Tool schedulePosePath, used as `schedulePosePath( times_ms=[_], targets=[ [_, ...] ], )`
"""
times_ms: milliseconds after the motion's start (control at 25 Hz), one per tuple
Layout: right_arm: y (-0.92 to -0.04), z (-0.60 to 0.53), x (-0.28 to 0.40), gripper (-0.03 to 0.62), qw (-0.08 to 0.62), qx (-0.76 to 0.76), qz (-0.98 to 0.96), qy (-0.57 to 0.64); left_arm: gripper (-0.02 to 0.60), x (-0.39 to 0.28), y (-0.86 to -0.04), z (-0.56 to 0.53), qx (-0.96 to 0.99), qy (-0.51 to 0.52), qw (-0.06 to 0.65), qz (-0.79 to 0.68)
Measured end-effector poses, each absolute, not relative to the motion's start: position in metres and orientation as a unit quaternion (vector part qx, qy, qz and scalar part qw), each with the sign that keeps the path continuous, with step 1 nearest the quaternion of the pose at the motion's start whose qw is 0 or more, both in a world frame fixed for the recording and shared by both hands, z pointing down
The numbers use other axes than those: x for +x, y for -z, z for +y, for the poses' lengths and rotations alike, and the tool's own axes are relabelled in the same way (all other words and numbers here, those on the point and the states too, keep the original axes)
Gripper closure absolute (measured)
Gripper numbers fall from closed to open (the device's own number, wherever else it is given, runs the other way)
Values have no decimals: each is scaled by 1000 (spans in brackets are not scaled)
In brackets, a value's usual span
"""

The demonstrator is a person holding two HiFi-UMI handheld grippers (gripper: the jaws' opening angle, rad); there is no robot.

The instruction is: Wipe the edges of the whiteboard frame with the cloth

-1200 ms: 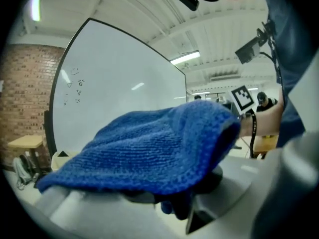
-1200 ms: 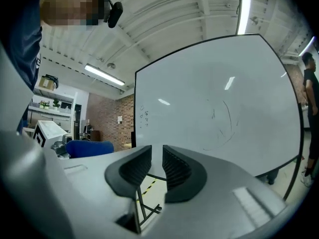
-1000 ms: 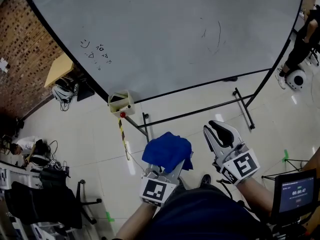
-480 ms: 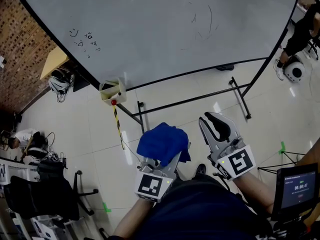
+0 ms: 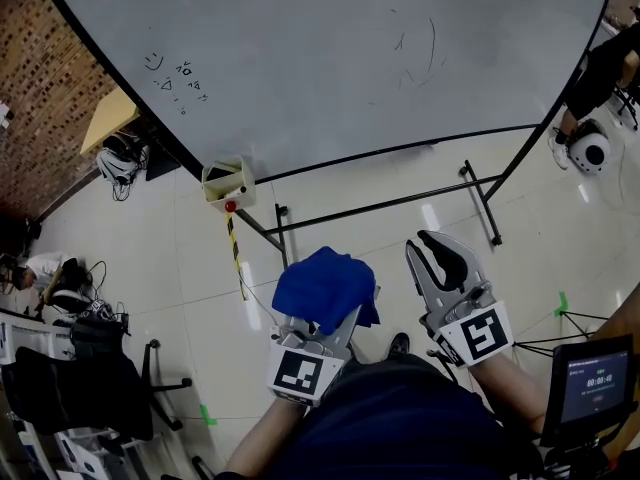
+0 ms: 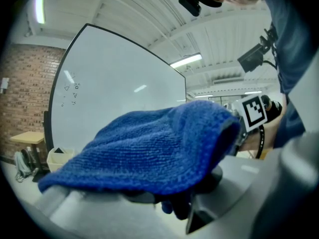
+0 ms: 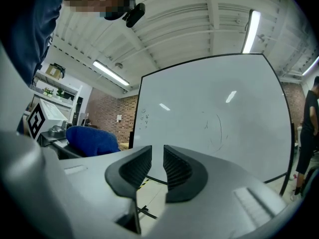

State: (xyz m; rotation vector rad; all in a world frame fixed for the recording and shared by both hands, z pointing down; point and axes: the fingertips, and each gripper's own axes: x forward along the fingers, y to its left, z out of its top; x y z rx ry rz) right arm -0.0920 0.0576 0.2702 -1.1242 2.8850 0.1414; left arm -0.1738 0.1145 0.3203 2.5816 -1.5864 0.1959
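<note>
The blue cloth [image 5: 325, 286] is bunched over the front of the left gripper [image 5: 338, 334], low in front of the person and above the floor [image 5: 200, 288]. It is well apart from the whiteboard [image 5: 330, 58] and touches no part of its black frame [image 5: 400, 150]. In the left gripper view the cloth [image 6: 149, 148] drapes across the jaws and hides most of them. The left gripper [image 6: 174, 203] has its jaws pinching a fold of the cloth from beneath.

The right gripper [image 5: 443, 258] is just beside the left one and holds nothing. In the right gripper view its jaws [image 7: 157, 171] are pressed nearly together, with only a thin slit between the ribbed pads. The cloth [image 7: 92, 139] shows at that view's left.

The whiteboard stands on a black stand [image 5: 480, 203] on the floor. It carries a few small scribbles near its upper left and a curved line toward the right.

A pale box [image 5: 228, 183] hangs at the frame's lower left corner. Something dark lies in it, too small to tell, and a red spot sits just under it. In the left gripper view the box [image 6: 60, 158] shows the same dark shape inside.

Beyond the board's left edge are a brick wall [image 5: 40, 118] and a pale wooden table [image 5: 105, 133]. A person [image 5: 605, 68] stands at the right edge. A small screen [image 5: 590, 388] is at the lower right.
</note>
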Motion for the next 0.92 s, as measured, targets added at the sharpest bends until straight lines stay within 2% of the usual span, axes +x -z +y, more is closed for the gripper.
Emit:
schedulePosePath(
  times_ms=[920],
  targets=[
    [-268,52,-79,525,21,-382,922,-58,436,-168,-326,114,854,-67,52,-513]
  ],
)
